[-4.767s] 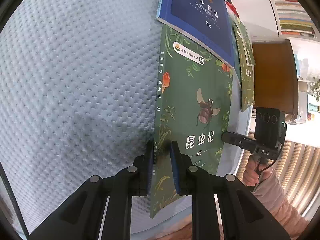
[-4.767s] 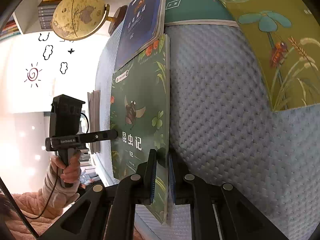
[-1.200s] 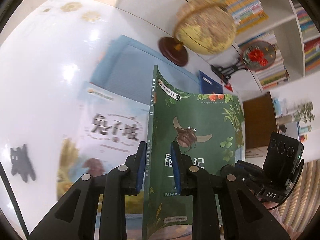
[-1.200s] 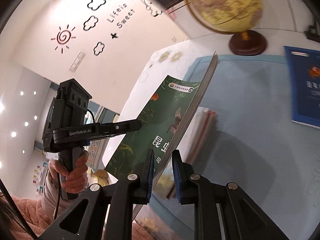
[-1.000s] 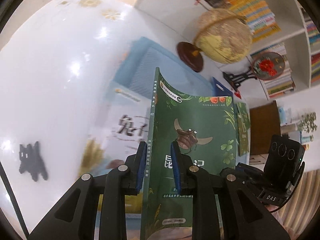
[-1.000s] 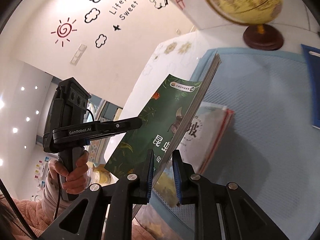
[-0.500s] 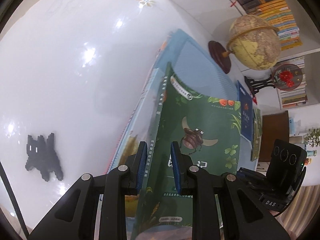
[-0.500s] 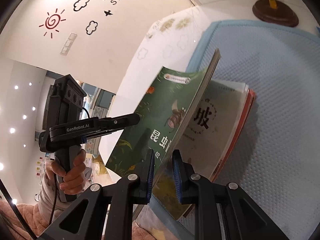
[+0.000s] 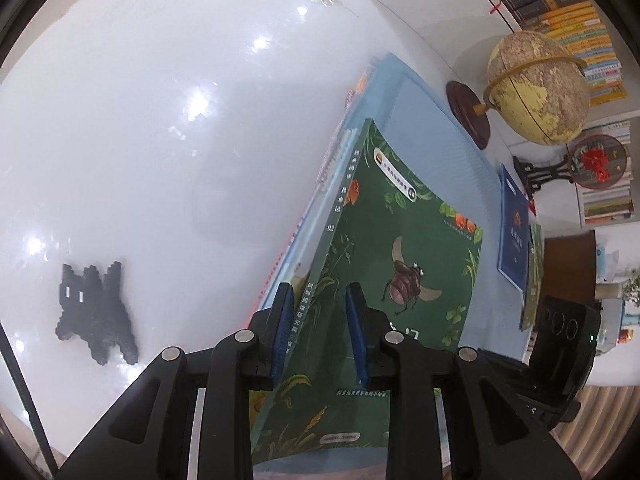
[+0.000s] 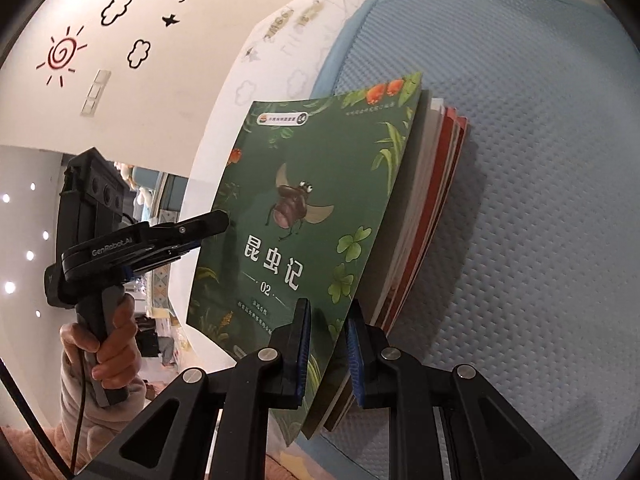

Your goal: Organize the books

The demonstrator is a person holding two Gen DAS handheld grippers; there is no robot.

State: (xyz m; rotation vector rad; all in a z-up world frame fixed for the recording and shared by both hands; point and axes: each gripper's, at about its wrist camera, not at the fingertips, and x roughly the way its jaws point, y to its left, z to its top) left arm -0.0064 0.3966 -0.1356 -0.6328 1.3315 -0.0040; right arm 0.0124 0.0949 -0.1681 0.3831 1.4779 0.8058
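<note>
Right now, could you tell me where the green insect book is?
The green insect book sits atop the book stack at the blue mat's left edge, between both claws: left claw at its spine, right claw at its bottom edge.
</note>
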